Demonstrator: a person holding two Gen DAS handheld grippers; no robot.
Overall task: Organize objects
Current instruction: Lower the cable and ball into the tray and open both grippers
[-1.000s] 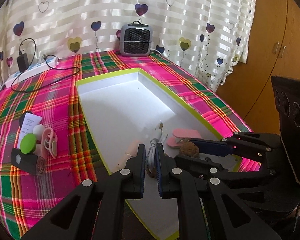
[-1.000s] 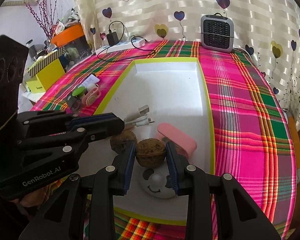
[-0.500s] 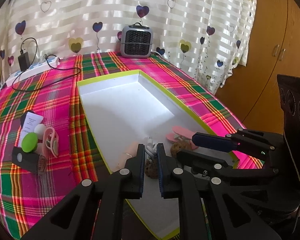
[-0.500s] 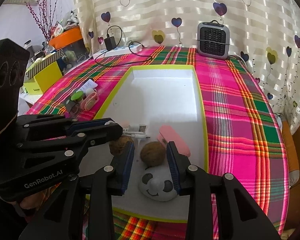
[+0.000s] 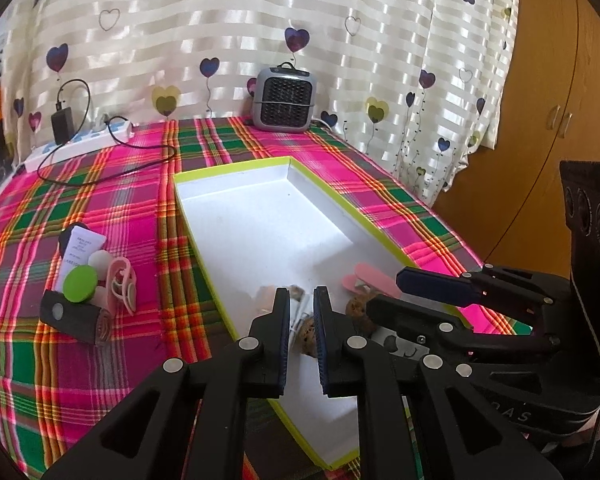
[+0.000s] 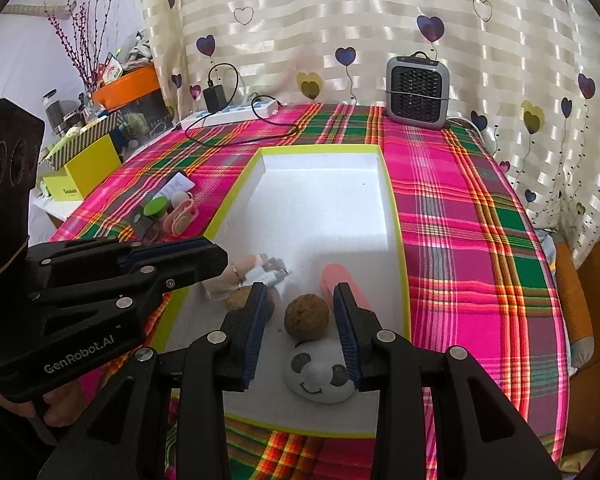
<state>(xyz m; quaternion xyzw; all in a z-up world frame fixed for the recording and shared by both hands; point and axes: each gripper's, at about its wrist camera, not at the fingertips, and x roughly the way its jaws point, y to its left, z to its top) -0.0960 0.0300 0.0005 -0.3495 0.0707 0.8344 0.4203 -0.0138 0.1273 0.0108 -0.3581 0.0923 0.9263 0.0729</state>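
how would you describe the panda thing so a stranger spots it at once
Find the shallow white box with the lime-green rim. At its near end, below a round brown walnut, lies a grey dome-shaped pebble, the only item with a painted panda face.

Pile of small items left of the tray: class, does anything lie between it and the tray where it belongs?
Nothing visible does. Only plaid cloth separates the pile from the tray rim. Inside, a walnut and panda stone crowd the near end; the far half is bare.
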